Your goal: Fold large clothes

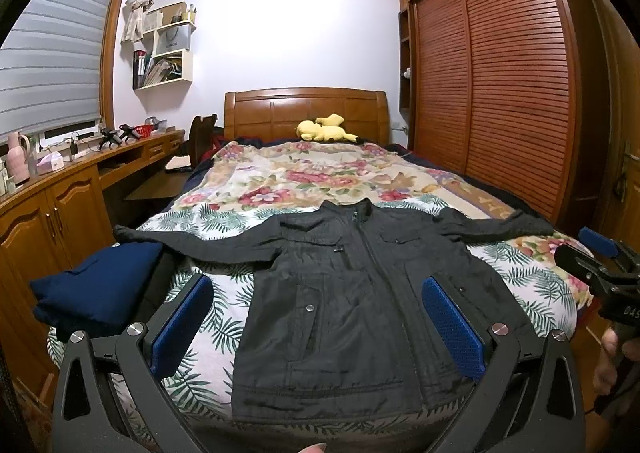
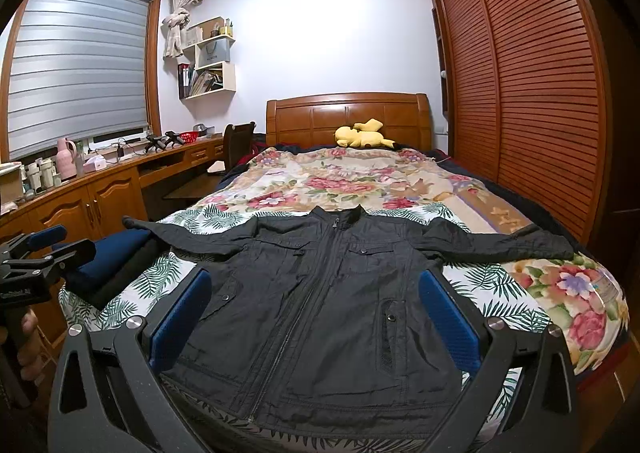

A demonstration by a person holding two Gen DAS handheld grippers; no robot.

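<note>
Black jacket (image 1: 352, 293) spread flat, floral bedspread (image 1: 320, 177), wooden wardrobe (image 1: 512, 73), both tongs (image 1: 318, 327) (image 2: 314, 319) wide open, empty.

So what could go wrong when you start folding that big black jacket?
The jacket has slippery-looking fabric, so it might slide out of the open left gripper or right gripper. Its left sleeve reaches the folded blue clothes at the bed's edge, so pulling it could knock them off.

Both wrist cams sit close at bed (image 1: 532, 273) foot, facing headboard (image 1: 306, 111); left cam offset left, right cam right. Shared: jacket (image 2: 320, 293), headboard.
</note>
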